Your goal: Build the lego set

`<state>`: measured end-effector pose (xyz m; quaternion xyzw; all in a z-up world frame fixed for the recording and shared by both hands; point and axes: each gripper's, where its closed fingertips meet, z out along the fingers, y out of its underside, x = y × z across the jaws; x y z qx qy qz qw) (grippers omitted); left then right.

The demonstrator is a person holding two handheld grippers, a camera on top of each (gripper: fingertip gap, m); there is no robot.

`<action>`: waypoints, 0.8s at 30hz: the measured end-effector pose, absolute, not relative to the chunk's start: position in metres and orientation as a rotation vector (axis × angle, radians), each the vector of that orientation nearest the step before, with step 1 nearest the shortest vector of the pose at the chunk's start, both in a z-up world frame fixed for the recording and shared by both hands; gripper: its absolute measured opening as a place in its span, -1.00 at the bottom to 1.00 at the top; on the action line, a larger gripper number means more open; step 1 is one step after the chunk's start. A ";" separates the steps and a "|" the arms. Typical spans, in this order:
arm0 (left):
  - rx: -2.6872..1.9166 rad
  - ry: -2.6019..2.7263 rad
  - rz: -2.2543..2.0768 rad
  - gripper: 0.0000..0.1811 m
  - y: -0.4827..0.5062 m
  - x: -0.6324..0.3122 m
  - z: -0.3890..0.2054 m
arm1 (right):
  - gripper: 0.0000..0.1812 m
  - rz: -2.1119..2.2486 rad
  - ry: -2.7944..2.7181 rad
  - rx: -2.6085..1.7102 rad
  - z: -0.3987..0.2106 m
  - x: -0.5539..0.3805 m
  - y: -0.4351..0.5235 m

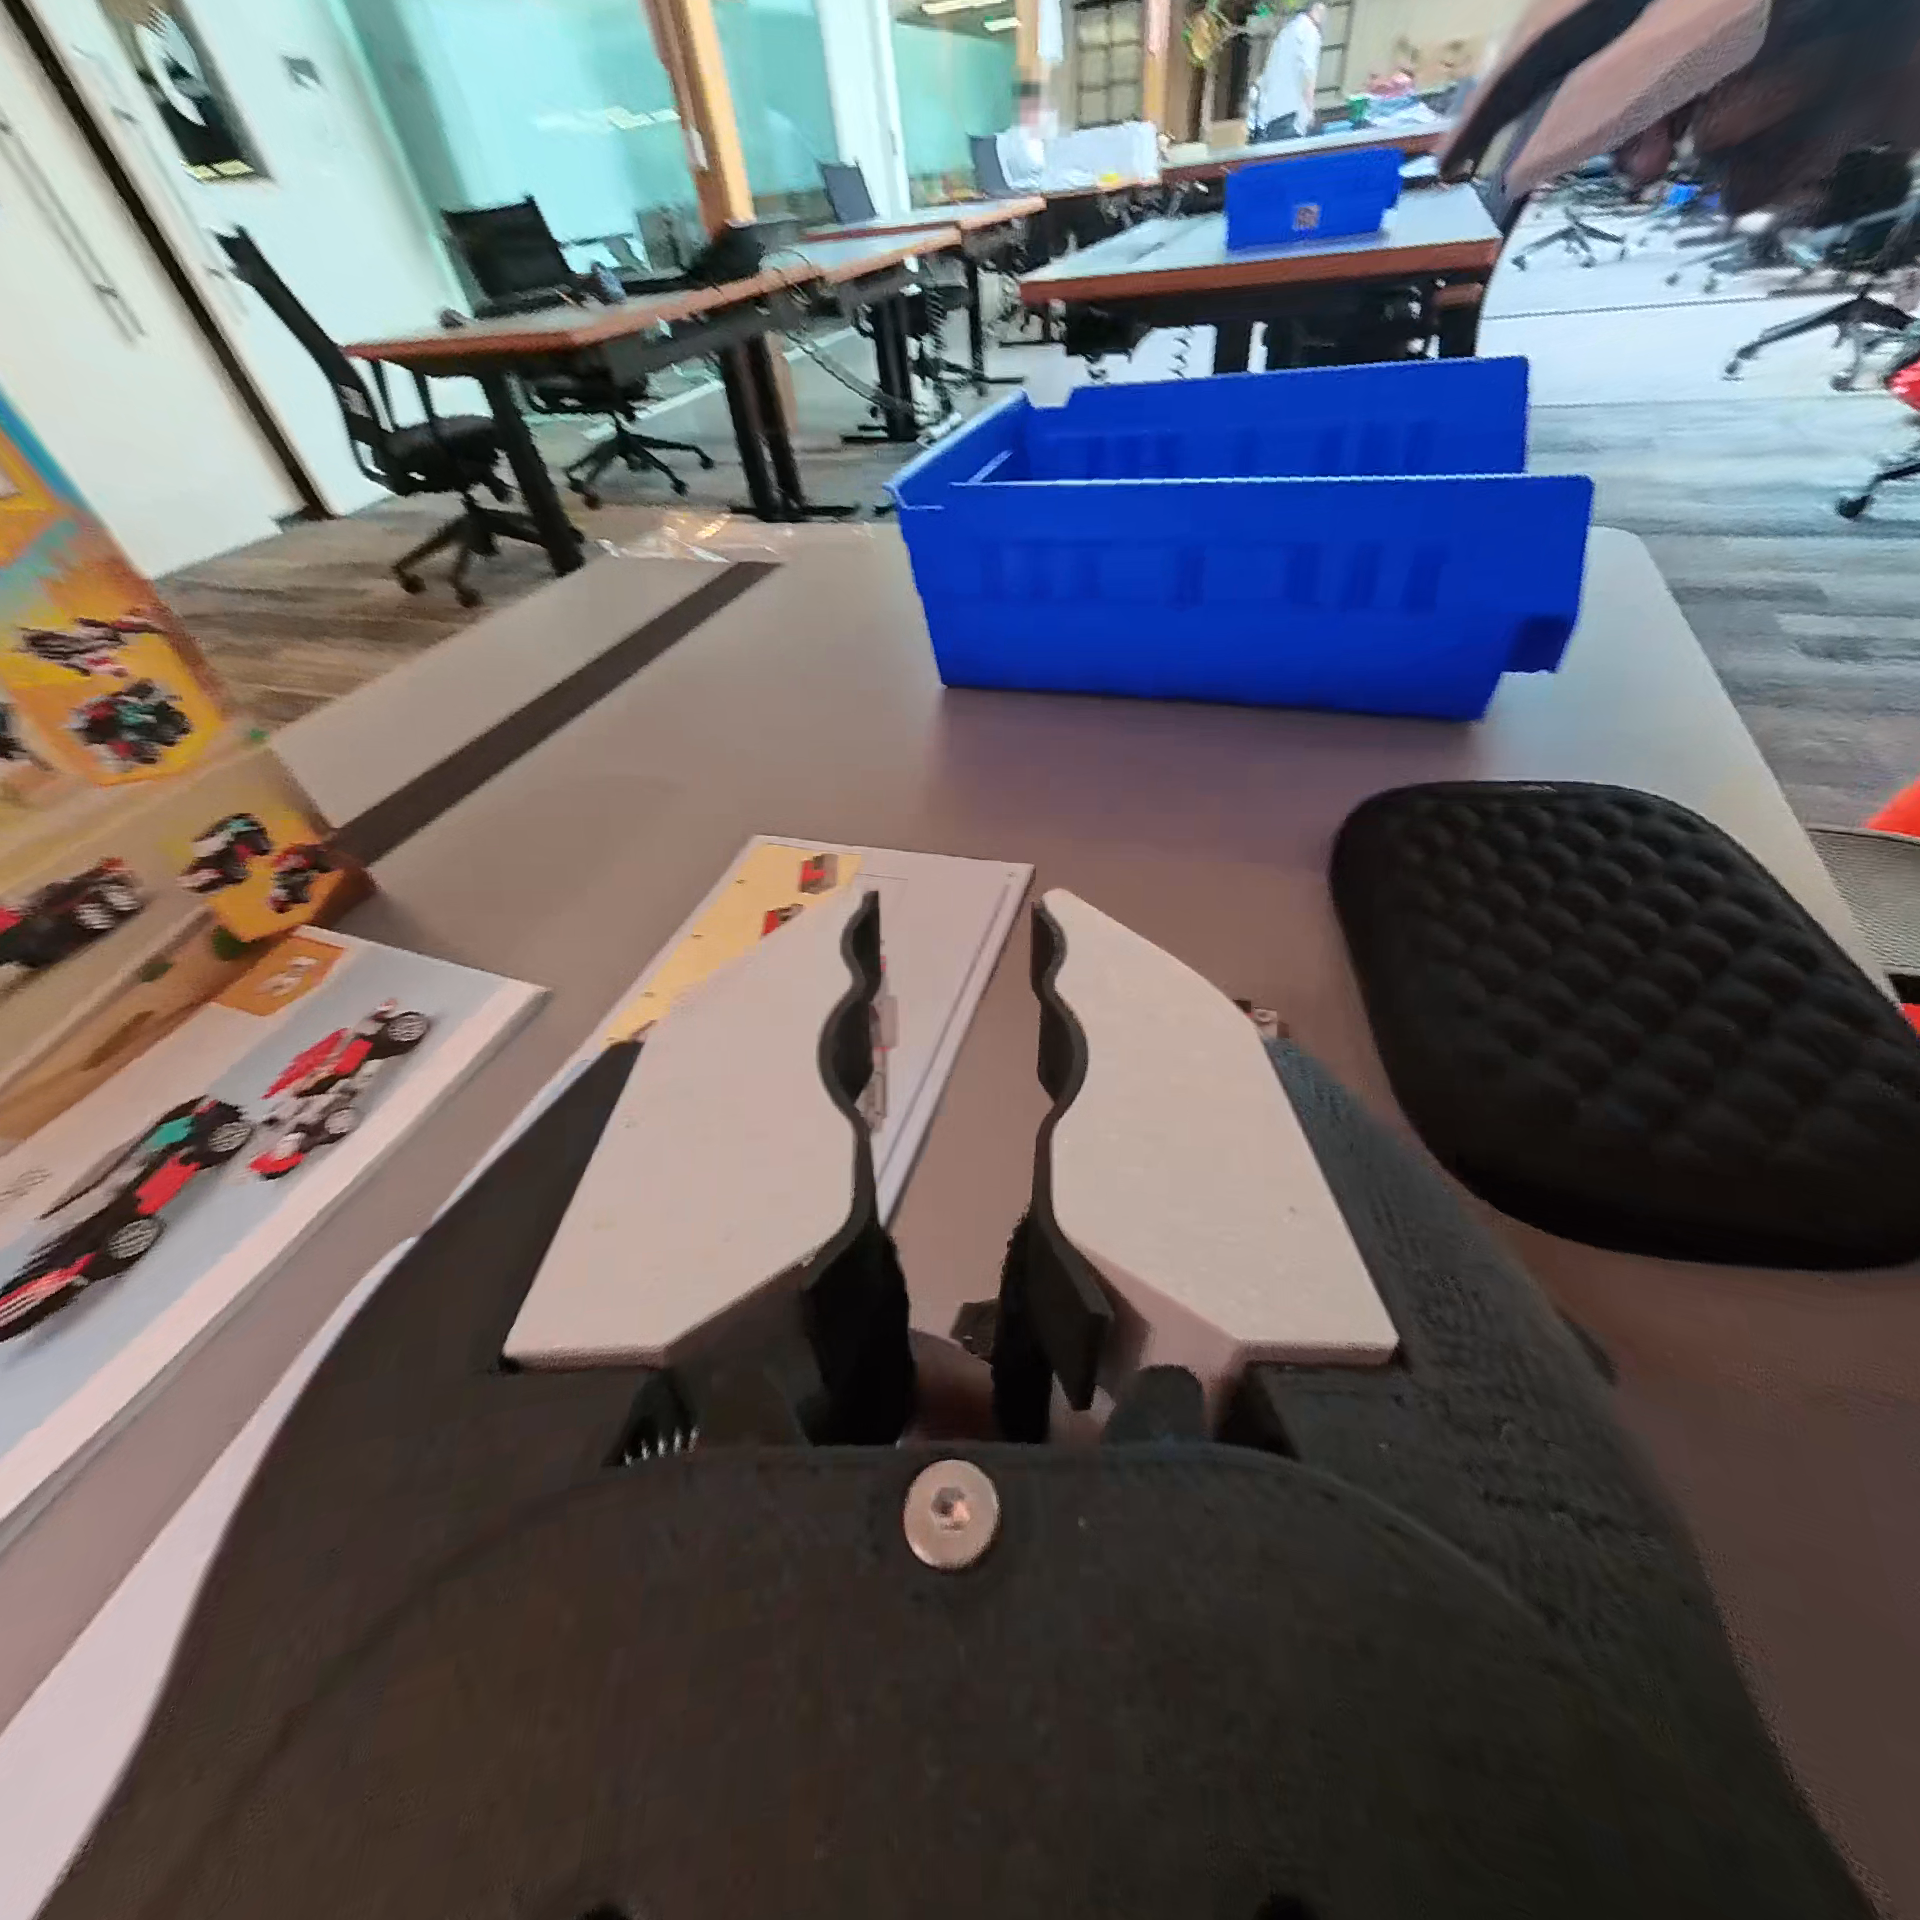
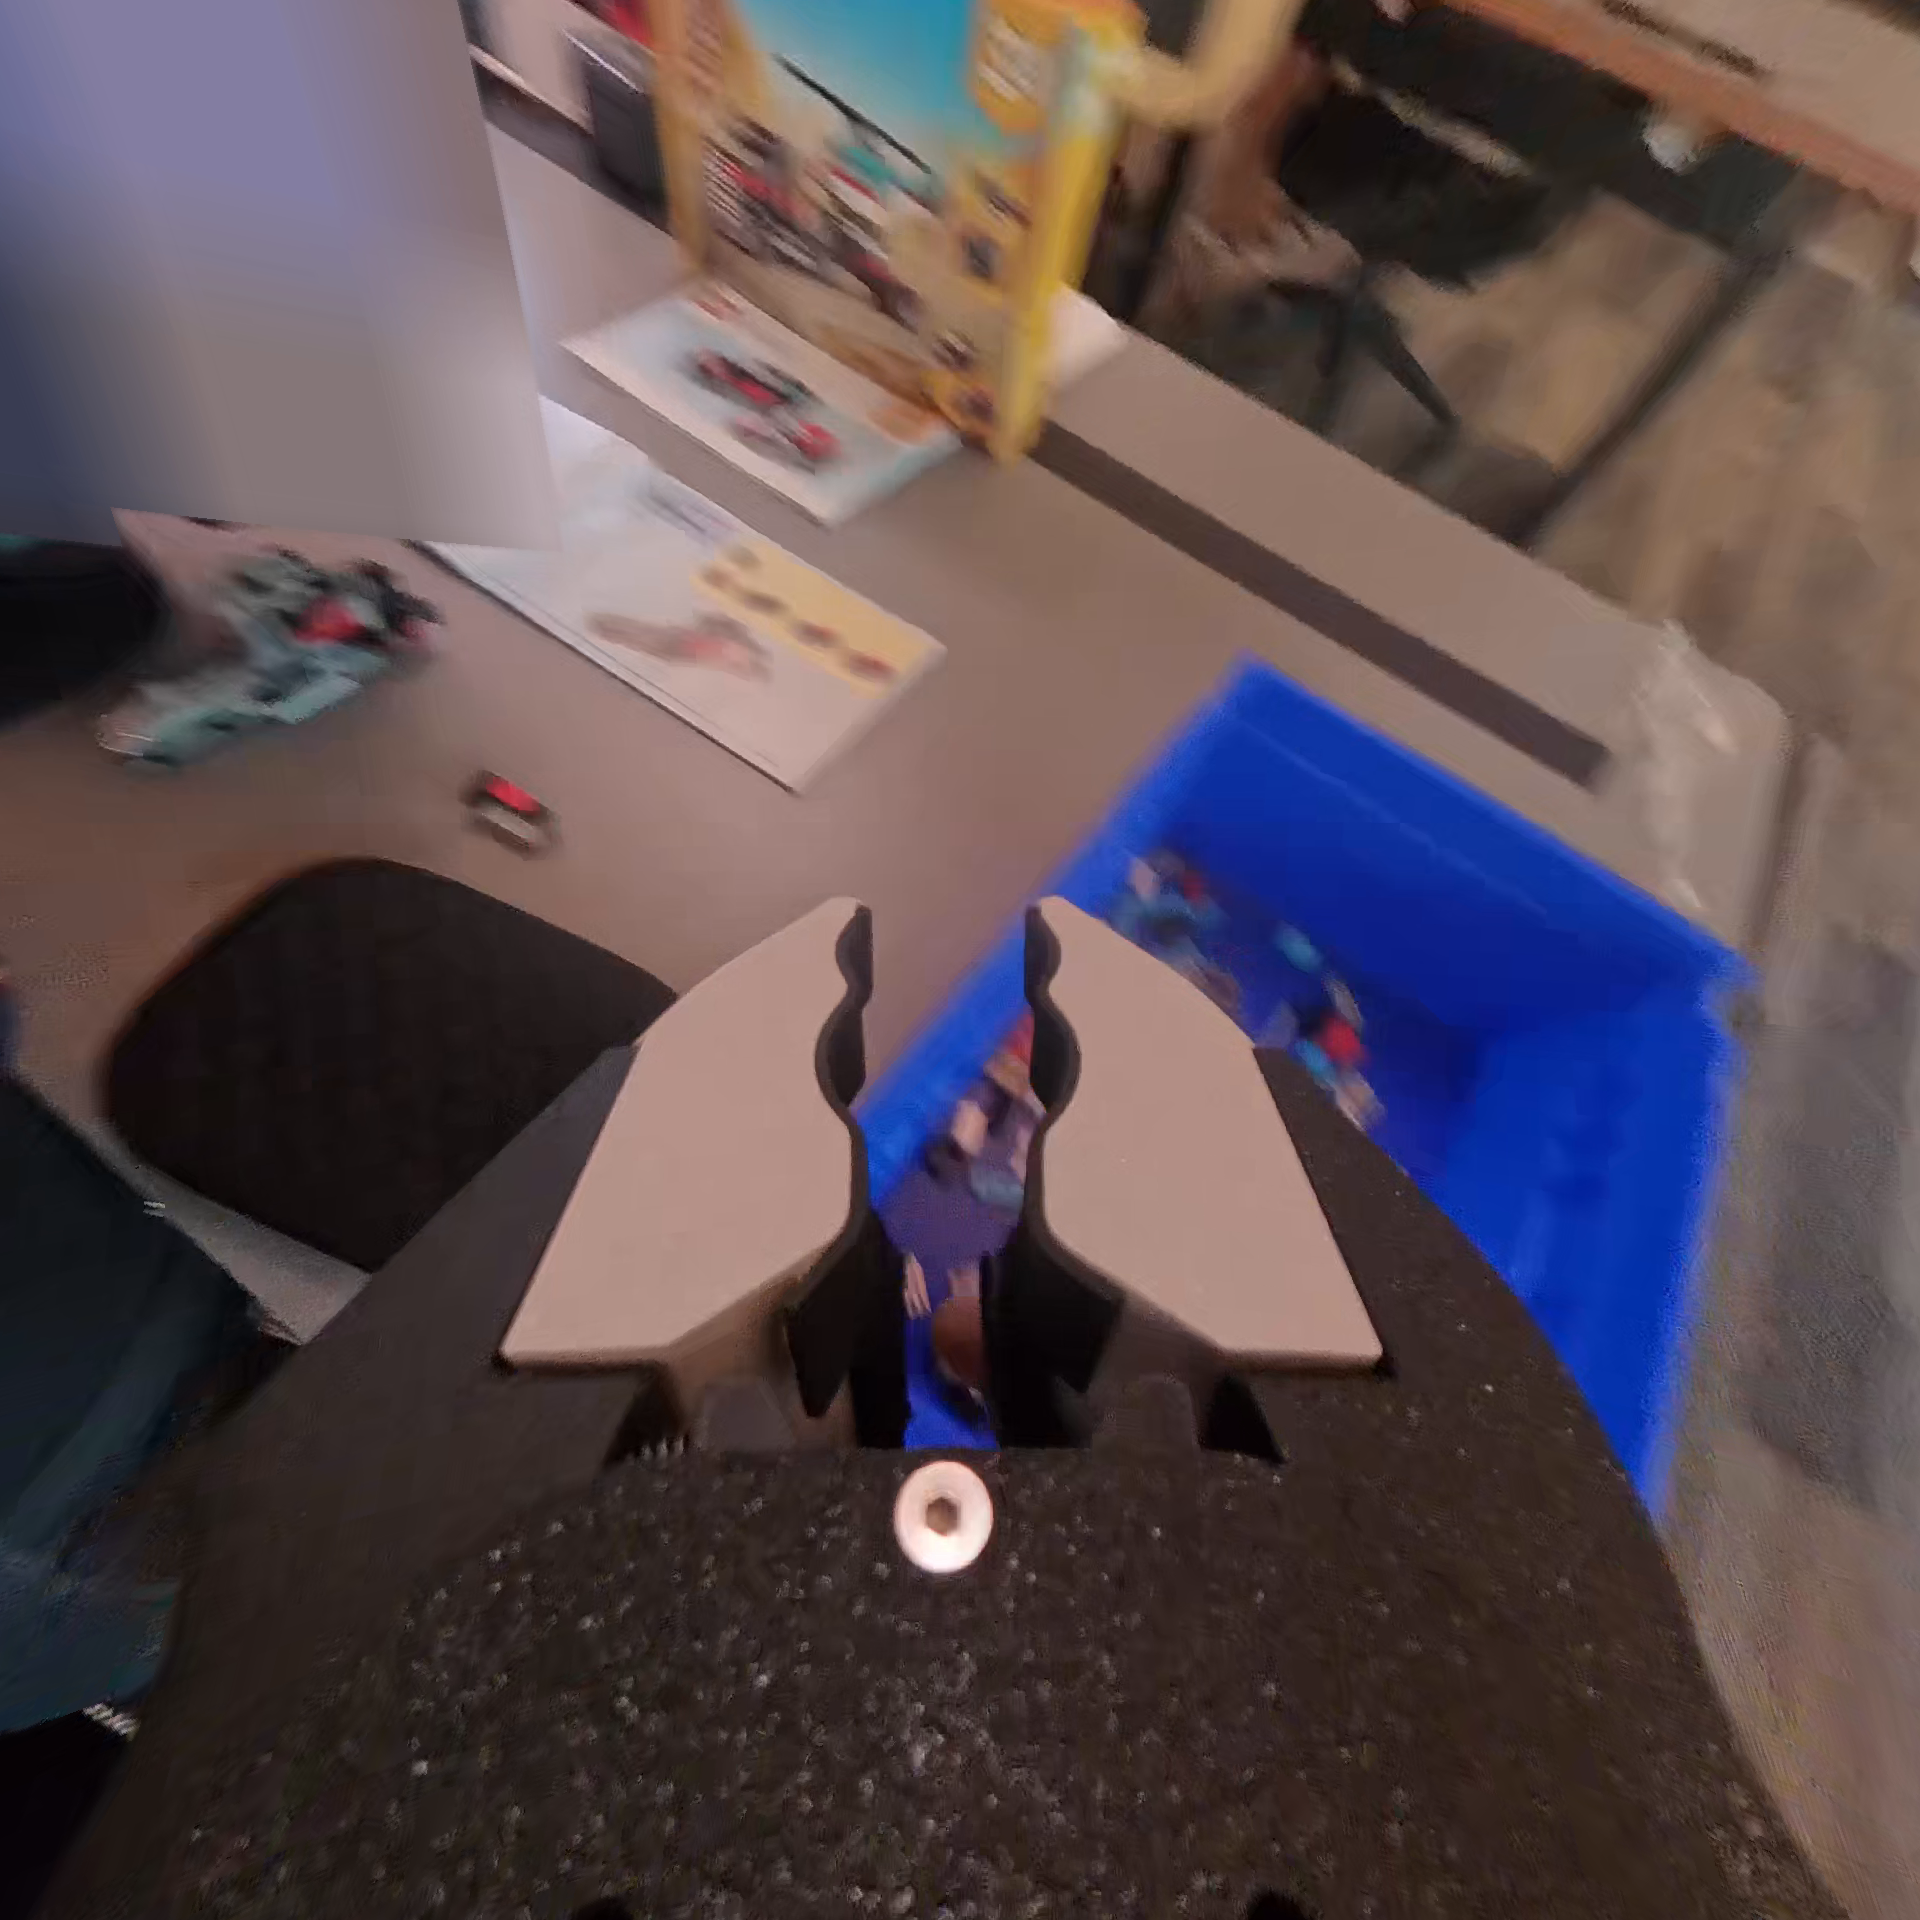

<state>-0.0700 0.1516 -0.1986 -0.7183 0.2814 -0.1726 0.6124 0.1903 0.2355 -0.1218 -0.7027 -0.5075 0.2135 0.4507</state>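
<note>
My left gripper [image 1: 954,920] is open and empty, low over the open instruction booklet [image 1: 940,935] on the grey table. My right gripper [image 2: 943,925] is open and empty, high above the near end of the blue bin [image 2: 1507,1122], which holds several loose lego pieces [image 2: 1288,997]. A partly built teal, black and red lego model [image 2: 275,649] lies on the table at the left of the right wrist view. A small red and black lego piece [image 2: 509,805] lies near it. The blue bin also shows in the left wrist view [image 1: 1236,592], beyond the booklet.
A black padded rest [image 1: 1642,1018] lies right of the booklet; it also shows in the right wrist view [image 2: 353,1049]. The lego box [image 1: 94,665] stands at the left with a second booklet [image 1: 239,1132] before it. The right wrist view is motion-blurred. Desks and chairs stand beyond the table. There is about 30 cm between the tips of the two grippers.
</note>
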 end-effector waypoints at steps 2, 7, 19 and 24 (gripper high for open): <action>-1.632 0.627 -0.361 -0.70 0.153 -0.077 -0.197 | -0.77 0.413 -1.165 -1.857 -0.134 0.228 0.254; -1.569 0.621 -0.300 -0.70 0.153 -0.084 -0.192 | -0.81 0.297 -1.066 -2.055 -0.175 0.280 0.272; -1.482 0.631 -0.295 -0.71 0.152 -0.088 -0.189 | -0.84 0.195 -1.132 -2.295 -0.236 0.316 0.284; -1.472 0.632 -0.281 -0.72 0.153 -0.090 -0.189 | -0.95 0.235 -1.173 -2.240 -0.239 0.313 0.286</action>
